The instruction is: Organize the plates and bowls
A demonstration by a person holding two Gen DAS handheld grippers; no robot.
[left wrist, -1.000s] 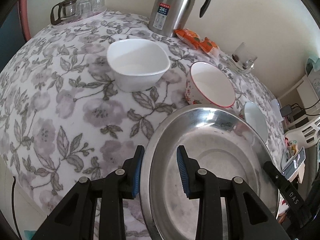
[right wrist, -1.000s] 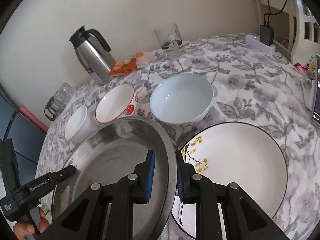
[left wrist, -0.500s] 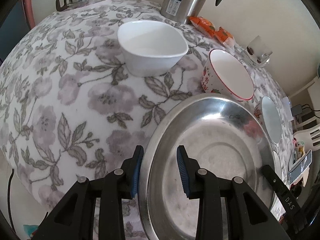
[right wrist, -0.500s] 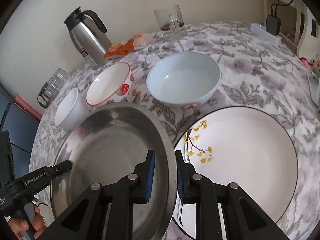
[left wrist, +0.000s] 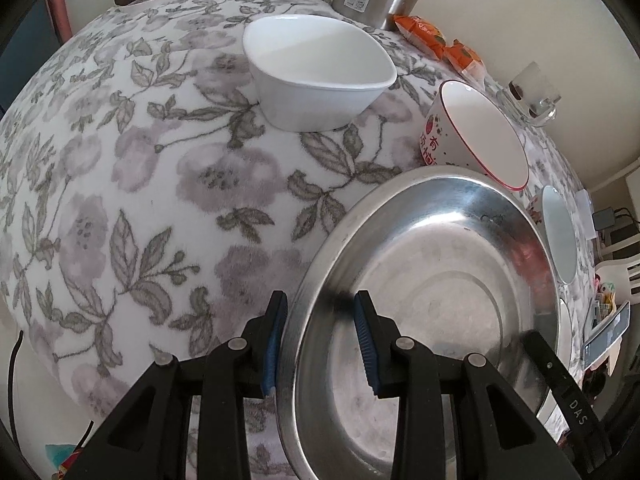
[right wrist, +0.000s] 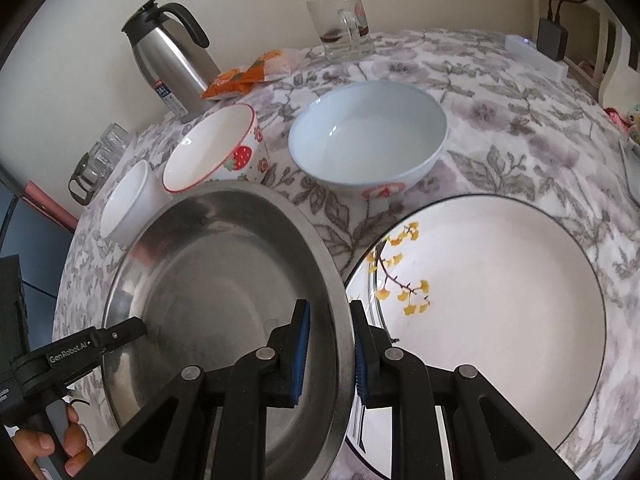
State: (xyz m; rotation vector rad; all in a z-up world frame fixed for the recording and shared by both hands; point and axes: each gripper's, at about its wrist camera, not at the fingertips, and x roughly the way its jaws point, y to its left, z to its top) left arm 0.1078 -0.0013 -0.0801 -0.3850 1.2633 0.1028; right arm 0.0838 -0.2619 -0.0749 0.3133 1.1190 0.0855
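While we held the steel plate (right wrist: 208,264) over the tablecloth, left gripper (left wrist: 320,336) and right gripper (right wrist: 327,350) each clamped on opposite rim edges | ginkgo plate (right wrist: 500,288) lay just beside | strawberry bowl (right wrist: 216,148), blue bowl (right wrist: 368,136), white bowl (left wrist: 316,68) sat unstacked.

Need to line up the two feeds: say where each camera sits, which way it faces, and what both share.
Left wrist: on the left gripper, facing across the steel plate toward the white bowl; own fingers show.
Right wrist: on the right gripper, facing the blue bowl and ginkgo plate; own fingers, the left gripper and a hand show.
Shared: steel plate, strawberry bowl, thermos.
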